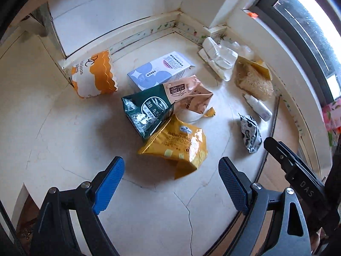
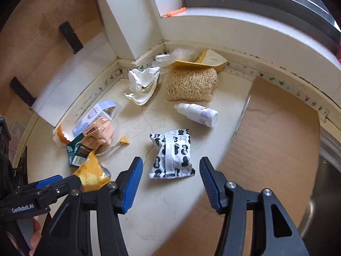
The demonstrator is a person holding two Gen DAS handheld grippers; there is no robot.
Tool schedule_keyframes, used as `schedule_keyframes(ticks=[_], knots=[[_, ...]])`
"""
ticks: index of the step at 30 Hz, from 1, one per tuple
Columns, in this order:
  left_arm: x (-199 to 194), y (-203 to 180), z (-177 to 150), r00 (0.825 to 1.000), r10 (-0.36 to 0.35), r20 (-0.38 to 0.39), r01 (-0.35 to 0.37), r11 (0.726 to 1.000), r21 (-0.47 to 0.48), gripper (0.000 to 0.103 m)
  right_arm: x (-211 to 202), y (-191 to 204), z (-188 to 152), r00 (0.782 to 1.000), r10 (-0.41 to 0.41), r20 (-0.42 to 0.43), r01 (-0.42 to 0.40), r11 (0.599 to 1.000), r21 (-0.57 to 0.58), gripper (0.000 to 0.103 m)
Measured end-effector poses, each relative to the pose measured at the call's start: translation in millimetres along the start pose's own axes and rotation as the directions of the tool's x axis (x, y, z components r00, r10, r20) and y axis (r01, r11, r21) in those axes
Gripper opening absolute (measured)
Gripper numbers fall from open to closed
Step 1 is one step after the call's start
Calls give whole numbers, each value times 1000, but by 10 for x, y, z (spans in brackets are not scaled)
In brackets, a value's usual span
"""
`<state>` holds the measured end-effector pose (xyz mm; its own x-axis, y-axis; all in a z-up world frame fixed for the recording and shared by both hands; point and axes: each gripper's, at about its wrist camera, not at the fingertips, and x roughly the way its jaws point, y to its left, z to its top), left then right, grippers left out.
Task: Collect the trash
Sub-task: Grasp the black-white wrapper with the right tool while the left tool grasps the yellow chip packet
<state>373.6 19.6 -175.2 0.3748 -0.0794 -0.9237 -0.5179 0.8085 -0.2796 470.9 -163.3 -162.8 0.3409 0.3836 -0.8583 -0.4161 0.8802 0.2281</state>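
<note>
I'm hovering both grippers over the litter on the pale tiled floor. My left gripper is gaping wide and holding nothing; just above it at the centre of the left wrist view is the crumpled yellow sandwich-cracker bag, with a dark green packet overlapping its top edge and a pink-tan pouch behind that. My right gripper is standing about half open, also empty, and the black-and-white patterned tissue pack is sitting on the floor right between and just above its blue pads at lower centre of the right wrist view.

I'm judging the step as the approach to two pickups. For the tissue pack, I'm wanting the pads either side of its narrow width, pressing in on the soft sides rather than the sealed ends. For the yellow bag, I'm aiming for the puffed middle, since foil crumples and slips, and keeping clear of the green packet so it isn't dragged along. The white dropper bottle lies beyond the tissue pack, well apart, so it shouldn't interfere.
</note>
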Motion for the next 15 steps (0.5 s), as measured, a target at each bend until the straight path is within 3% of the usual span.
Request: schedule_keyframes(ticks=[9, 15], knots=[[254, -43, 90, 999, 38, -14, -38, 999, -38, 88, 414, -67, 107, 999, -14, -36, 15, 999, 36, 56], [334, -13, 109, 999, 31, -13, -32, 997, -66, 70, 450, 19, 80, 998, -67, -4, 67, 998, -22, 55]])
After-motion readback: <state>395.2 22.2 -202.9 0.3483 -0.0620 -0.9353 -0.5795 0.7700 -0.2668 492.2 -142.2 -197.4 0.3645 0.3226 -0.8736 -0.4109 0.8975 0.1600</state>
